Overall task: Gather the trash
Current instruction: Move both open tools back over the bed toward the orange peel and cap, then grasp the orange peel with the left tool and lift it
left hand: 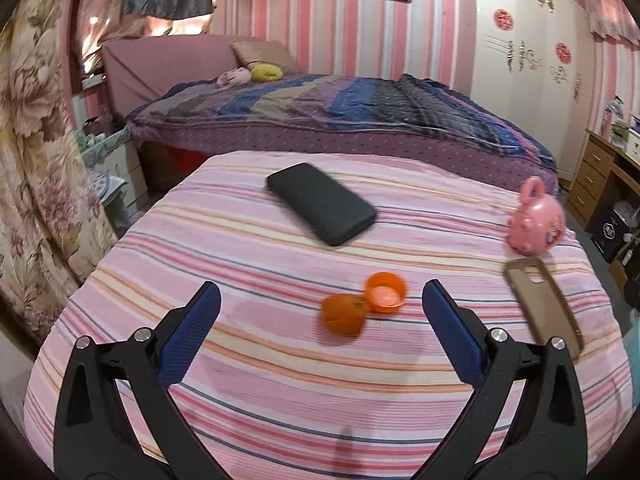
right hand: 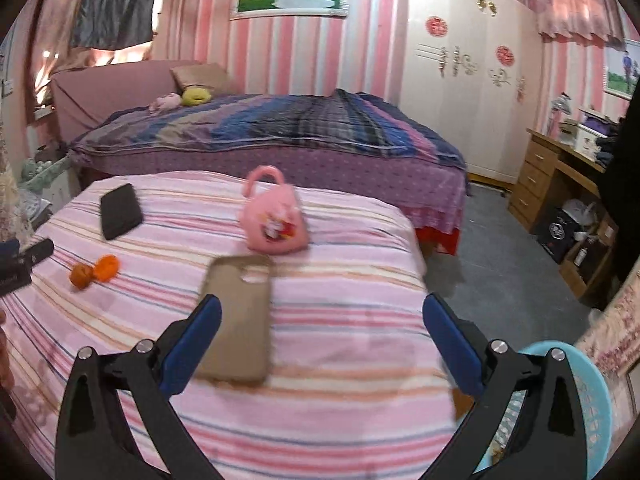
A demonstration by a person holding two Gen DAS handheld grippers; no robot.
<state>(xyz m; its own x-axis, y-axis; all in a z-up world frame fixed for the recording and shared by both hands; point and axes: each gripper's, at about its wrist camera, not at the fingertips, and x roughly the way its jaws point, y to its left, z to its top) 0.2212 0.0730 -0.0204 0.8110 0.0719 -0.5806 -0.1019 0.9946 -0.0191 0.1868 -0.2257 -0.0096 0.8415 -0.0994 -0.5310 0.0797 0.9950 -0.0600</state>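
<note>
Two pieces of orange peel (left hand: pixel 362 302) lie together on the pink striped cloth; they also show in the right wrist view (right hand: pixel 94 270) at the left. My left gripper (left hand: pixel 320 304) is open and empty, its blue pads either side of and just short of the peel. My right gripper (right hand: pixel 320 316) is open and empty above the cloth, its left pad beside a tan phone case (right hand: pixel 240 316). A light blue basket (right hand: pixel 576 396) stands at the lower right, off the table's edge.
A black phone (left hand: pixel 322 202) lies further back on the striped table (left hand: pixel 240 400). A pink toy handbag (right hand: pixel 274 218) stands near the far right edge, the tan case (left hand: pixel 544 304) in front of it. A bed, a white wardrobe and a wooden desk stand beyond.
</note>
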